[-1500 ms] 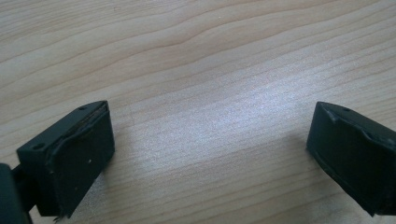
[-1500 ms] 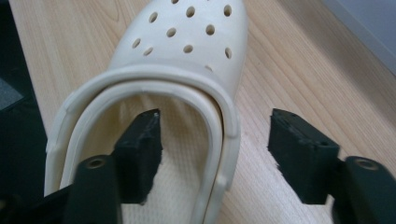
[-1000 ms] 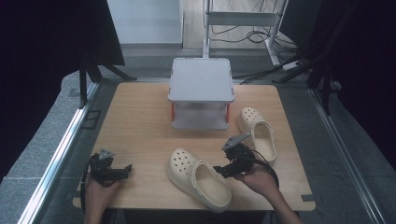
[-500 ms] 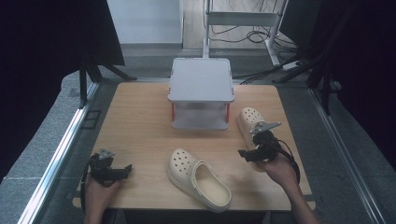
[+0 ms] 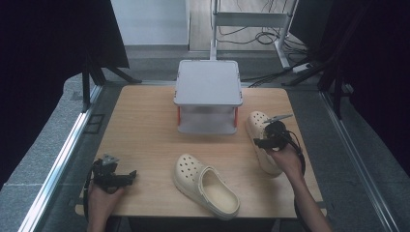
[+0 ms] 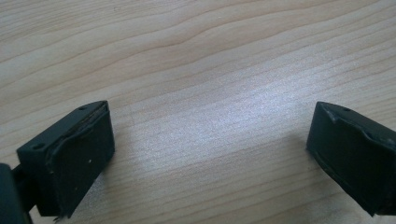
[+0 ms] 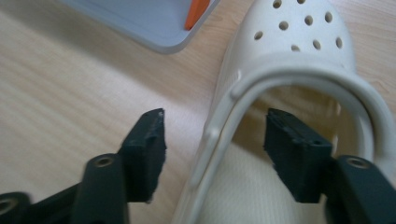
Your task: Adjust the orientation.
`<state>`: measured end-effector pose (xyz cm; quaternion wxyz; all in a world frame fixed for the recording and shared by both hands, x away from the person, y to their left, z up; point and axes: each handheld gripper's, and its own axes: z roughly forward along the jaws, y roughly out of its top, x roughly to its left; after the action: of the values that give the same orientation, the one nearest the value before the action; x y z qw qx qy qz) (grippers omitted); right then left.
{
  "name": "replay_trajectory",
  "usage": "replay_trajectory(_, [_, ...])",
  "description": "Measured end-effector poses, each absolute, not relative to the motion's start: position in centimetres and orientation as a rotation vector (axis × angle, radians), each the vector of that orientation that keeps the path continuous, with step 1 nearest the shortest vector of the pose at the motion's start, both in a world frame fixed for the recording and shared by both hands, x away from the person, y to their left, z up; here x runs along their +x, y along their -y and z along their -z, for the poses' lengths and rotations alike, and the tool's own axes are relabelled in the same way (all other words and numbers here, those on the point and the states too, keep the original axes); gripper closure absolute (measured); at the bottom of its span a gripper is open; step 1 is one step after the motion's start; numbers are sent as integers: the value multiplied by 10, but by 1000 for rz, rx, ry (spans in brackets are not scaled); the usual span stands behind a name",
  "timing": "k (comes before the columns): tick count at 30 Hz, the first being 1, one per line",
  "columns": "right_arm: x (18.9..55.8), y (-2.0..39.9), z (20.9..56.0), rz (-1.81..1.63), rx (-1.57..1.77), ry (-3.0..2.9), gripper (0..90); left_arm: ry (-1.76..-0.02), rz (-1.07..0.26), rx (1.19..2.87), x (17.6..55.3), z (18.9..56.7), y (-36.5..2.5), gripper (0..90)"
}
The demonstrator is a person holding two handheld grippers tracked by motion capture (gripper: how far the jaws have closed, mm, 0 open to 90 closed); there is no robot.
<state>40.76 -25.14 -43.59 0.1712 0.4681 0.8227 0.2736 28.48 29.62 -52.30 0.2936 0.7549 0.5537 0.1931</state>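
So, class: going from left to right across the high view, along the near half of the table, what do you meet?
Left hand-held gripper → near clog → right hand-held gripper → far clog.

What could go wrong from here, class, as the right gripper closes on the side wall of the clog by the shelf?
1. The right gripper has been closing astride the right clog's thin side wall, and its pads are not yet pressing. A shallow bite could slip.
2. The grey shelf stands close, so a lifted clog might knock it.
3. The left gripper rests open, far from the other clog, so it offers no support.
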Motion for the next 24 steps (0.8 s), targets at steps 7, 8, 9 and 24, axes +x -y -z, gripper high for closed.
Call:
replay_trajectory(7, [427,246,451,-737,1350,-2335,544,-1474,-514,2010,285,523,-296,8])
replay_trajectory(8, [428,246,452,-735,1346,-2335,606,-1474,-514,2010,285,523,-296,8])
replay_trajectory(9, [429,246,454,-739,1355,-2340,654,-1475,-514,2010,285,523,-296,8])
replay_trajectory(24, [397,257,433,-762,1309,-2304,753,-1474,-514,2010,285,523,-296,8])
